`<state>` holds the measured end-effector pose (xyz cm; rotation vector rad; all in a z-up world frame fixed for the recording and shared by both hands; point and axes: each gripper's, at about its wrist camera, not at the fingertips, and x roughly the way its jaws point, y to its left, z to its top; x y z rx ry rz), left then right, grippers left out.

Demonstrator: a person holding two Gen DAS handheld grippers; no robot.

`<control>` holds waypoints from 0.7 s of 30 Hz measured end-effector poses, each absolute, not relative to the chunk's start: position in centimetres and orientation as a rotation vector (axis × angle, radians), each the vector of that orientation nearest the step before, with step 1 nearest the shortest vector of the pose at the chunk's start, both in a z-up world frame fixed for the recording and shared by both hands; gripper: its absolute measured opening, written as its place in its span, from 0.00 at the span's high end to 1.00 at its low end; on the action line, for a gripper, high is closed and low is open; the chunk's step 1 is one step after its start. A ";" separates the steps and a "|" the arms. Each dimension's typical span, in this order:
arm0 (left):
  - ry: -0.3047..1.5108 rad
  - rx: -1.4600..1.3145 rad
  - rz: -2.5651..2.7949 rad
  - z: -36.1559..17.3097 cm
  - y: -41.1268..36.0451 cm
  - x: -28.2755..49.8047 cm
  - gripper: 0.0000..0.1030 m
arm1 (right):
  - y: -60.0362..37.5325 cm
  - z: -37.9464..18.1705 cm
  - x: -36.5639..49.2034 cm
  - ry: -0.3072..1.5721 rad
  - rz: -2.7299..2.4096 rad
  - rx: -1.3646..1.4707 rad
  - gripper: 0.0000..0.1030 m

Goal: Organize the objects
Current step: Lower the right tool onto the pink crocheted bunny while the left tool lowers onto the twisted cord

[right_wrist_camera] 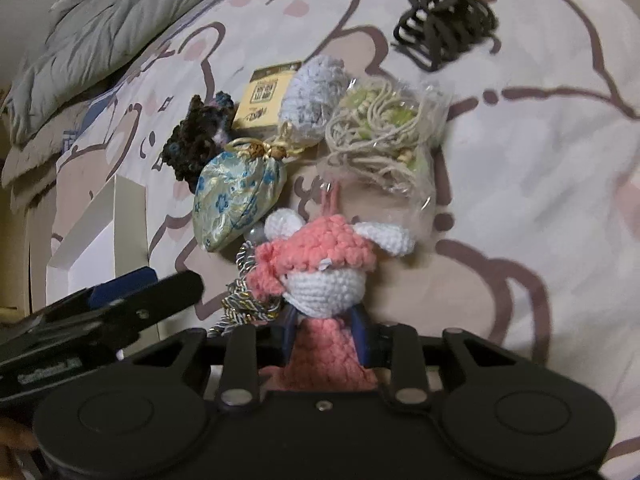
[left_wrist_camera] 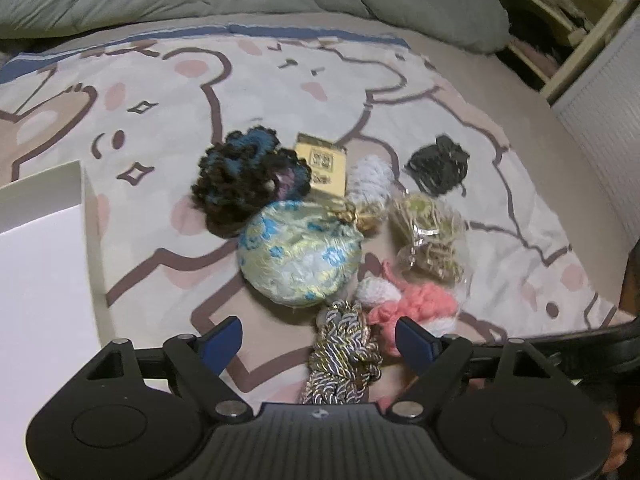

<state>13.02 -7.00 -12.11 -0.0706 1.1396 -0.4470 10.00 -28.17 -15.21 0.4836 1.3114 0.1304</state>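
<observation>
While our right tool (right_wrist_camera: 326, 336) is clamped on the crochet doll (right_wrist_camera: 324, 276), its pink loop may snag the tassel (right_wrist_camera: 244, 300). Our left tool (left_wrist_camera: 318, 340) hangs apart.

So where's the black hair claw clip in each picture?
Left wrist view: the black hair claw clip lies right of centre, alone on the bedsheet.
Right wrist view: it sits near the top right.
Shared landmark: the clear bag of beige cord lies just below-left of it in both.

Right tongs (right_wrist_camera: 327, 330) clamped on pink crochet doll (right_wrist_camera: 320, 264); brocade pouch (right_wrist_camera: 236, 200), bagged cord (right_wrist_camera: 384, 140), hair claw (right_wrist_camera: 448, 24) on bed (right_wrist_camera: 540, 160); left tongs (right_wrist_camera: 120, 300) lower left.
</observation>
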 end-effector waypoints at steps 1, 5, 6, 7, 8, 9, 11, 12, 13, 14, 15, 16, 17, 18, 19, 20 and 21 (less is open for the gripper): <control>1.147 -0.058 -0.448 -12.3 -7.2 13.0 0.19 | -28.5 -15.0 10.0 1.304 0.130 0.467 0.72; 1.181 -0.017 -0.456 -13.4 -8.1 13.1 0.22 | -29.6 -14.2 9.7 1.282 0.124 0.413 0.75; 1.189 -0.010 -0.459 -13.7 -8.3 13.2 0.24 | -30.0 -14.0 9.4 1.280 0.122 0.406 0.83; 1.199 -0.003 -0.463 -14.0 -8.5 13.2 0.26 | -30.1 -13.9 9.4 1.279 0.120 0.402 0.86; 1.211 0.005 -0.465 -14.3 -8.8 13.2 0.26 | -30.1 -13.8 9.4 1.281 0.119 0.398 0.86; 1.220 0.013 -0.467 -14.7 -9.1 13.3 0.27 | -30.1 -13.8 9.2 1.282 0.124 0.386 0.85; 1.235 0.032 -0.472 -15.3 -9.6 13.3 0.28 | -30.0 -13.9 9.1 1.286 0.132 0.374 0.81; 1.240 0.040 -0.474 -15.5 -9.9 13.3 0.29 | -29.9 -14.0 9.0 1.289 0.135 0.372 0.77; 1.244 0.049 -0.475 -15.8 -10.1 13.3 0.30 | -29.7 -14.1 9.1 1.293 0.136 0.373 0.75; 1.245 0.054 -0.475 -16.0 -10.3 13.3 0.30 | -29.7 -14.1 9.1 1.294 0.138 0.375 0.72; 1.246 0.059 -0.474 -16.2 -10.5 13.3 0.31 | -29.6 -14.2 9.0 1.293 0.140 0.374 0.70; 1.245 0.065 -0.472 -16.4 -10.7 13.4 0.31 | -29.5 -14.2 9.0 1.293 0.141 0.367 0.70; 1.243 0.068 -0.470 -16.6 -10.8 13.4 0.31 | -29.2 -14.3 9.1 1.293 0.142 0.358 0.68; 1.244 0.070 -0.468 -16.7 -10.9 13.4 0.32 | -29.0 -14.4 9.0 1.295 0.142 0.343 0.67; 1.242 0.073 -0.467 -16.8 -11.0 13.5 0.33 | -28.8 -14.6 9.1 1.300 0.139 0.325 0.67; 1.240 0.076 -0.465 -16.9 -11.1 13.6 0.34 | -28.5 -14.8 9.1 1.306 0.140 0.305 0.66; 1.238 0.079 -0.463 -16.9 -11.2 13.6 0.35 | -28.4 -15.0 9.1 1.310 0.140 0.289 0.65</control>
